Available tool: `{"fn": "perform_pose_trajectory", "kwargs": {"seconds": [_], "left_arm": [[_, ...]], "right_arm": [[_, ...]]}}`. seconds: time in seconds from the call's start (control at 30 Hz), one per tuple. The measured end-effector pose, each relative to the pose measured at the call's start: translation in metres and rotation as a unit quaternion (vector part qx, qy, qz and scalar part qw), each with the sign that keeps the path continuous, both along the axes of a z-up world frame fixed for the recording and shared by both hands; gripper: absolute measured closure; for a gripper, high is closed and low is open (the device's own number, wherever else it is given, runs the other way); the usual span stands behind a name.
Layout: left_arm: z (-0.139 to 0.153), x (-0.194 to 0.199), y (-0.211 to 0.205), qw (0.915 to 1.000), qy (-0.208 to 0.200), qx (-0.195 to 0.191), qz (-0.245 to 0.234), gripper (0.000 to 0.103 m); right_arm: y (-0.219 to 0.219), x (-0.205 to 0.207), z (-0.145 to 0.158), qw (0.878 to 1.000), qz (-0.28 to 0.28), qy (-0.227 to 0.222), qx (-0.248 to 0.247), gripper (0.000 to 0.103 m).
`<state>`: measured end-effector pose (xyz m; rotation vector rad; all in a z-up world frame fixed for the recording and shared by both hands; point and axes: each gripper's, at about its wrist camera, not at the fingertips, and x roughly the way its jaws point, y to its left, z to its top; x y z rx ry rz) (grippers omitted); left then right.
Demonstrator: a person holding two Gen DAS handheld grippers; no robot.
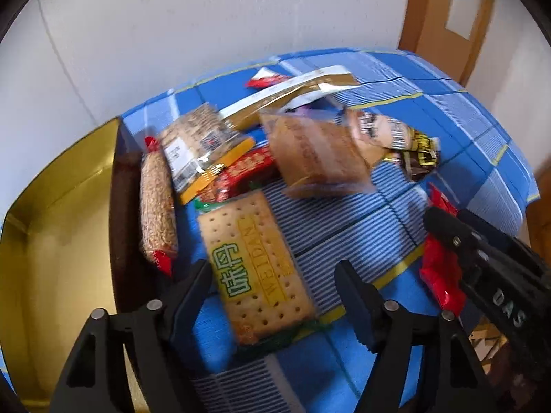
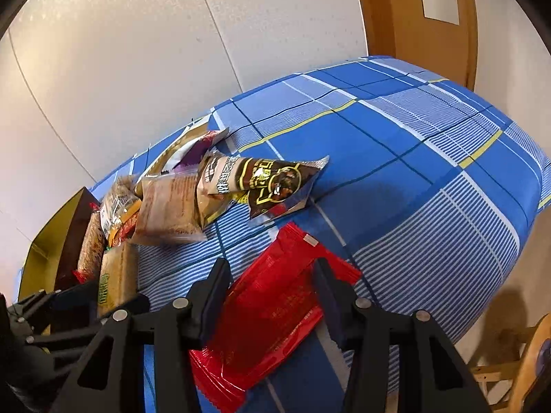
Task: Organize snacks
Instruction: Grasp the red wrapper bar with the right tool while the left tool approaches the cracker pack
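The left gripper (image 1: 275,296) was held open around the cracker packet (image 1: 256,268), beside the gold box (image 1: 65,206). The right gripper (image 2: 272,296) was held open around the red packet (image 2: 268,320).

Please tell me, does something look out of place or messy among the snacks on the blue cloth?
Yes. The snacks lie in a loose heap beside the gold-lined box, overlapping at different angles; none shows inside the box. The red packet lies apart from the heap. Nothing looks torn or spilled.
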<state>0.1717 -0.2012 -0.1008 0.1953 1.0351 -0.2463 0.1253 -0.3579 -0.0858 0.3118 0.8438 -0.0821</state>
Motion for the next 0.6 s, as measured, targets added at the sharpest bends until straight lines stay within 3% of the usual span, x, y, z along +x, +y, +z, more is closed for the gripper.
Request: {"fn": "perform_pose_trajectory", "kwargs": {"seconds": [0.1, 0.2, 0.27, 0.4, 0.6], "left_arm": [[-0.001, -0.003, -0.001, 0.9999, -0.007, 0.000, -0.009, 0.029], [0.001, -0.001, 0.007, 0.9997, -0.013, -0.003, 0.020, 0.029], [-0.001, -0.001, 0.006, 0.9996, -0.012, 0.012, 0.022, 0.022], [-0.008, 0.001, -0.006, 0.9990, -0.005, 0.043, 0.010, 0.022], [-0.010, 0.005, -0.012, 0.9995, -0.001, 0.031, 0.008, 0.022]], "right_arm": [[0.003, -0.002, 0.001, 1.000, 0.003, 0.001, -0.015, 0.052], [0.007, -0.005, 0.002, 1.000, -0.003, 0.003, -0.031, 0.051], [0.010, -0.007, 0.002, 0.999, -0.004, 0.006, -0.043, 0.050], [0.017, -0.009, 0.002, 0.997, -0.004, 0.007, -0.078, 0.049], [0.000, -0.018, 0.011, 0.999, -0.030, -0.030, -0.025, 0.047]]}}
